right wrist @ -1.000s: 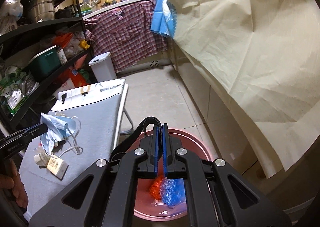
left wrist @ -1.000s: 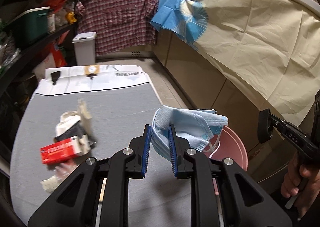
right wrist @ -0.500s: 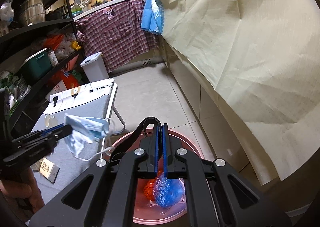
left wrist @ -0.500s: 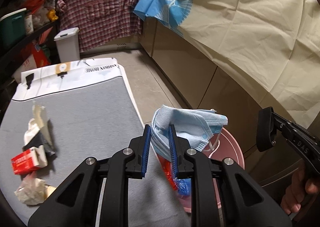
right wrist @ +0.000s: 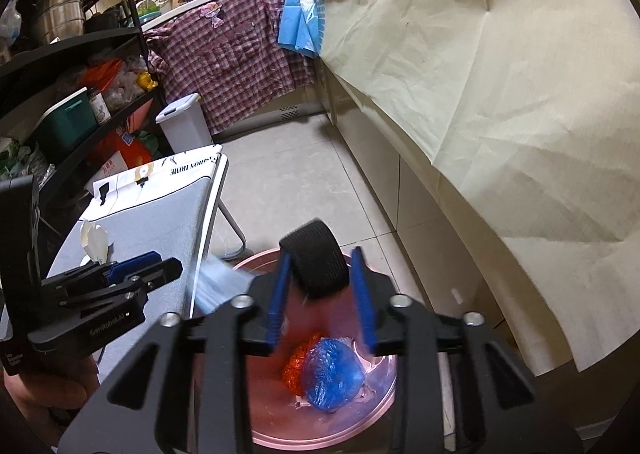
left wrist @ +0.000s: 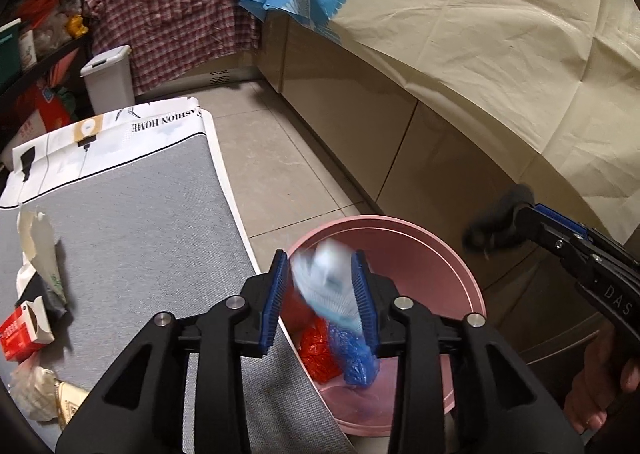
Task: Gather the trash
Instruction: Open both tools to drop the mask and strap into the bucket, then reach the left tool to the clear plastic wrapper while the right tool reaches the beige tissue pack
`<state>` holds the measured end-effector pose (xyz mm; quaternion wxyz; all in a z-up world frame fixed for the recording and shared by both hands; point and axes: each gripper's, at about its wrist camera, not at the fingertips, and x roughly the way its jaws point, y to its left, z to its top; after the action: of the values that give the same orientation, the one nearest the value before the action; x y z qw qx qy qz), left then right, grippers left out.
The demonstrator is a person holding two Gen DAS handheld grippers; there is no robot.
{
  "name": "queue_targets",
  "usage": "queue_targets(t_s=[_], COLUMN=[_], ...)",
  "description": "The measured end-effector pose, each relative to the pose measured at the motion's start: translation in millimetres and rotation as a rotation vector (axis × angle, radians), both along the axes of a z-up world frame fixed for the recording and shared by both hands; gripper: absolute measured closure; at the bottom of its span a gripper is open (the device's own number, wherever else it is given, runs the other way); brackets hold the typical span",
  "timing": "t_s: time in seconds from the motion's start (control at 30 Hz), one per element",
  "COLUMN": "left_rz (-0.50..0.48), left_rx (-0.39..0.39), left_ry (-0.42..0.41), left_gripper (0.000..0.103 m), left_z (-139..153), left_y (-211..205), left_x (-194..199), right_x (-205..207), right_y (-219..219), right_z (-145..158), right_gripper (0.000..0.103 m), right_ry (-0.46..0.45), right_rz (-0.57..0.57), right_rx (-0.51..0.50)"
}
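My left gripper [left wrist: 320,294] is open above the pink basin [left wrist: 460,266]. A light blue face mask [left wrist: 328,286], blurred, falls between its fingers toward the basin. My right gripper [right wrist: 320,294] is open too, and a black band [right wrist: 316,262] drops between its fingers over the pink basin [right wrist: 376,426]. The basin holds a red wad [right wrist: 296,370] and a blue wad [right wrist: 332,374]. The blurred mask [right wrist: 216,282] and the left gripper [right wrist: 140,270] also show in the right wrist view. The right gripper [left wrist: 532,226] shows in the left wrist view.
A grey board [left wrist: 140,222] at the left carries more trash: a red and white box [left wrist: 24,330], crumpled paper [left wrist: 32,390] and a torn white wrapper [left wrist: 40,242]. A white bin [left wrist: 108,78] and black shelves [right wrist: 72,66] stand behind. Cloth-covered cabinets [left wrist: 480,34] run along the right.
Both grippers have opened. The left one moved right over the basin and let go of the mask, which is falling. The right one let go of the black band.
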<state>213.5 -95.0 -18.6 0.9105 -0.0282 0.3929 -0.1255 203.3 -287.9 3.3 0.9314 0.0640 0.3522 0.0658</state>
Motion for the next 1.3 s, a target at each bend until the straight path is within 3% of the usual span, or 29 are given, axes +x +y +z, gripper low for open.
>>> queue_targets(t_s=[0.23, 0.63, 0.87, 1.1, 1.3], left_rz=[0.004, 0.034, 0.066, 0.111, 0.155], left_rx=[-0.013, -0.030, -0.034, -0.018, -0.005], left_ry=[-0.004, -0.037, -0.067, -0.098, -0.086], left_gripper=[0.068, 0.068, 0.068, 0.068, 0.068], left_z=[3, 26, 52, 82, 88], left_y=[5, 34, 77, 145, 204], left_x=[-6, -25, -55, -89, -113], right_x=[3, 1, -11, -27, -45], right_y=[5, 10, 25, 46, 68], right_z=[-5, -4, 5, 20, 32], right_gripper=[0.068, 0.068, 0.068, 0.068, 0.062], right_ry=[0.033, 0.008, -0.025, -0.069, -0.123], right_rz=[0.039, 0.049, 0.088, 0.138, 0.212], right_rx=[0.005, -0.005, -0.026, -0.033, -0.032])
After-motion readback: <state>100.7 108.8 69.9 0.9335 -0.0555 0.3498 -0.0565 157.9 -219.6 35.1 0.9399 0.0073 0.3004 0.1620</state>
